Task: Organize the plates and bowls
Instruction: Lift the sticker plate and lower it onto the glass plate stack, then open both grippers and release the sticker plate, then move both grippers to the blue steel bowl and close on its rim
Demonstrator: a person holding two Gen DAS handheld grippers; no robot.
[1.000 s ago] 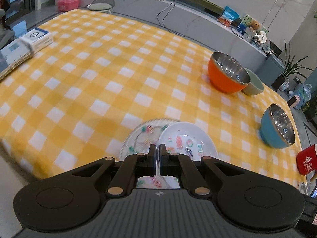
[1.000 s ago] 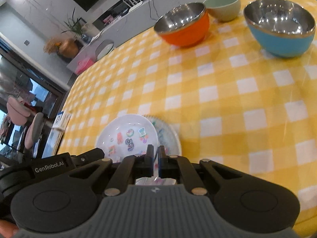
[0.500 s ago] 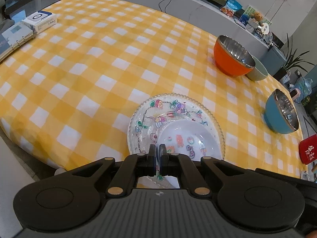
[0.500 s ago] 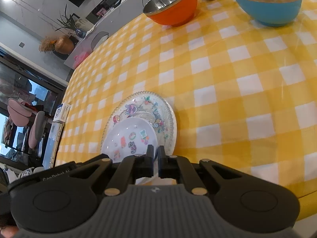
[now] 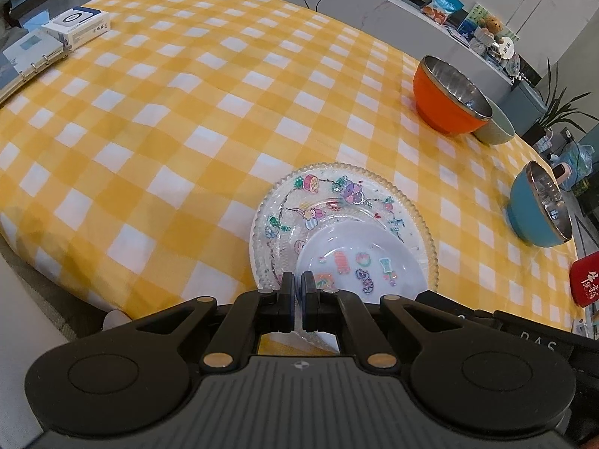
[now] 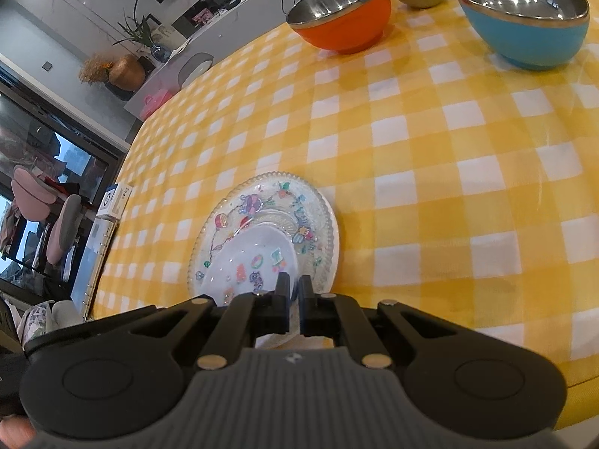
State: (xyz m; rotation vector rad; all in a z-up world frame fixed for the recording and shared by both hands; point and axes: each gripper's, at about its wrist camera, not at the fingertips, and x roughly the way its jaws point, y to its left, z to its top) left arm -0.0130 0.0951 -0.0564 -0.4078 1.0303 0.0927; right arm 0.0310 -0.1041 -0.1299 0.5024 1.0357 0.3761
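Left gripper (image 5: 298, 284): fingers pressed nearly together, pinching the near-left rim of the small white plate (image 5: 359, 262). Right gripper (image 6: 294, 288): fingers likewise drawn in on the near-right rim of the same plate (image 6: 251, 262). The plate is thus held from both sides at its near edge.

The small white plate is seen over the near part of the clear patterned plate (image 5: 337, 202), which lies on the yellow checked tablecloth (image 5: 187, 112) close to the table's near edge. Whether the small plate is already resting on the clear one cannot be told.

Key relation: the small plate extends forward and inward from both pairs of fingers, off-centre toward the near rim of the clear plate. Both hands are equally near. Both grippers are pitched downward from the table edge and converge.

Judged next: seat the plate, then release.

Further off: orange bowl (image 5: 449, 101), pale green bowl (image 5: 496, 131), blue bowl (image 5: 539, 205), well apart.
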